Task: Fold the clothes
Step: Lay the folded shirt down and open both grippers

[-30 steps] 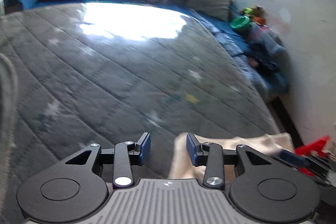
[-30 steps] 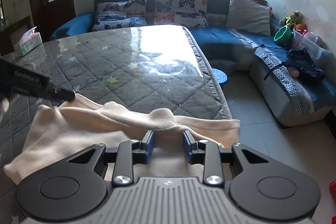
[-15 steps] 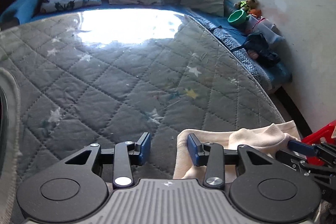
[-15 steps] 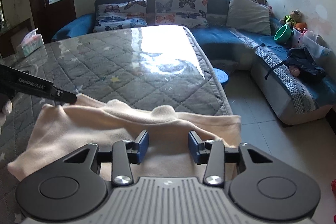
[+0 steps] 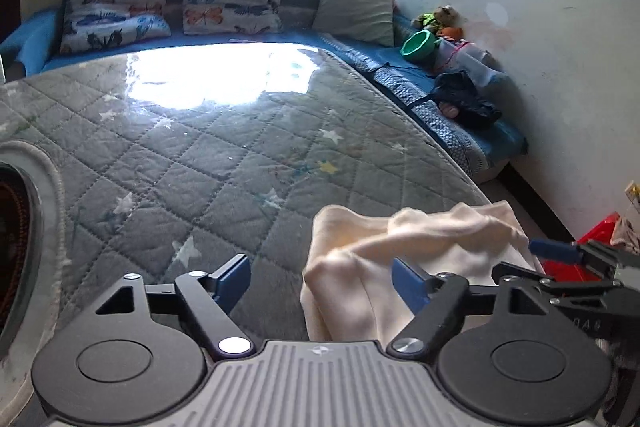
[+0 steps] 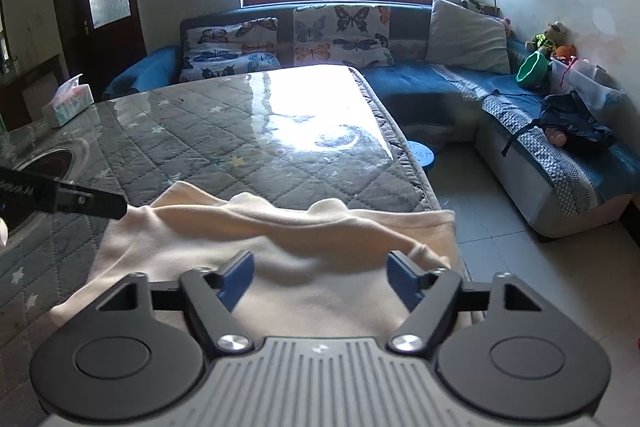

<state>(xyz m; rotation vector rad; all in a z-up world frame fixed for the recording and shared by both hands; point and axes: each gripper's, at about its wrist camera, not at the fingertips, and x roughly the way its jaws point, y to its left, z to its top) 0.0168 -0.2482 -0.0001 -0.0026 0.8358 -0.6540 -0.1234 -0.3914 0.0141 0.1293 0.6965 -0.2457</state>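
Quilted grey counter [image 6: 208, 131] under glass, sunlit at its far end. Cream garment [image 6: 280, 251] rumpled at counter's near right corner. Left gripper [image 5: 320, 277] and right gripper [image 6: 320, 277] both just spread wide, fingers [image 6: 240, 277] released, gripping nothing, cloth lying loose between. Beyond counter, blue sofa [image 6: 420, 79] with butterfly cushions.

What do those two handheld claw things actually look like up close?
Both match: the left gripper and right gripper each have black linkage arms with silver screws, round black discs either side, a ribbed grey body, and blue pads on the fingertips.
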